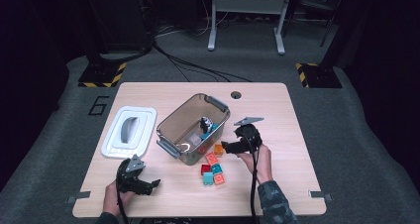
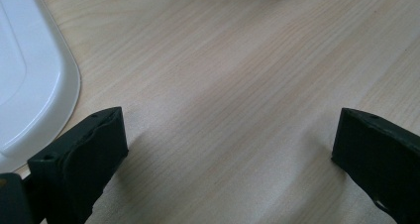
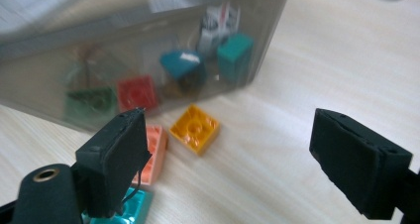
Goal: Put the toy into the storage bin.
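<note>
A clear grey bin [image 1: 177, 114] stands mid-table and holds a few bricks and a white-and-black toy [image 1: 206, 124]. Several loose bricks lie just right of and in front of it: an orange one [image 1: 218, 149], a salmon one [image 1: 212, 158] and a teal one [image 1: 216, 168] among them. My right gripper [image 1: 225, 145] points left at this cluster. In the right gripper view its jaws [image 3: 237, 169] stand wide open with nothing between them, and the orange brick [image 3: 194, 128] lies ahead by the bin's wall [image 3: 124, 45]. My left gripper [image 1: 153, 184] rests open near the front edge over bare wood [image 2: 228, 154].
A white bin lid [image 1: 130, 131] lies flat at the left of the table, and its corner [image 2: 29, 85] appears beside my left jaw. A salmon brick [image 3: 153, 152] and a teal brick [image 3: 126, 209] sit close to my right gripper's left jaw. Cables trail from both grippers.
</note>
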`<act>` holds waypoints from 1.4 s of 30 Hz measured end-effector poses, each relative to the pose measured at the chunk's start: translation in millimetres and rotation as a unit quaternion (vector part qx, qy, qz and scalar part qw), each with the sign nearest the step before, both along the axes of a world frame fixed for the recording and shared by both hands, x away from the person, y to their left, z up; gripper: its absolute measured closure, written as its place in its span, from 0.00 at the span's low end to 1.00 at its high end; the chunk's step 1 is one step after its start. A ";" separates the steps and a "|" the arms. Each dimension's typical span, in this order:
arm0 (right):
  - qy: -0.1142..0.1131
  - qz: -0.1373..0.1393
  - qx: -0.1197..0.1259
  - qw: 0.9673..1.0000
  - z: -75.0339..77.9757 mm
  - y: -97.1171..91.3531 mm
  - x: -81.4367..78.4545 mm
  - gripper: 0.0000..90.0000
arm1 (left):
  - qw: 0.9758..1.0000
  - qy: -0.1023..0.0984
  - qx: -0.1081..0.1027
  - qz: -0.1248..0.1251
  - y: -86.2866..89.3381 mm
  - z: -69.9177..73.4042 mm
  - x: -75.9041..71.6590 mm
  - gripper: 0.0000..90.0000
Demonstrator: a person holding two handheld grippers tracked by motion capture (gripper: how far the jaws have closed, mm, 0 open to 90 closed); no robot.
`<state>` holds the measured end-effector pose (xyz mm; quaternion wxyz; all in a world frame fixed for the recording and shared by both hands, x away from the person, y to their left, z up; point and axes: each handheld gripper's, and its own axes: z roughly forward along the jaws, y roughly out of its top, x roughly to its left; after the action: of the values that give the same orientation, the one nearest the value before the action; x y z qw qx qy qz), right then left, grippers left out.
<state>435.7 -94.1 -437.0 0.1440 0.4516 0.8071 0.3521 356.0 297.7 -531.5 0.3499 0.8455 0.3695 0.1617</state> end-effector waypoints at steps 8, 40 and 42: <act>0.026 -0.029 0.005 0.999 -40.9 7.9 8.9 0.35 | 1.000 -0.001 -0.001 0.000 0.0 -0.1 0.1 0.00; 0.032 -0.041 -0.035 0.998 -50.1 5.5 12.0 0.49 | 1.000 0.000 0.000 0.001 0.0 0.0 0.0 0.00; 0.039 -0.038 -0.027 0.998 -49.2 8.7 10.3 0.39 | 1.000 0.000 0.000 0.001 -0.1 0.0 0.0 0.00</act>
<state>446.0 -85.5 -486.2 0.1378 0.4911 0.8034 0.3071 356.0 297.6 -531.5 0.3499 0.8451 0.3704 0.1618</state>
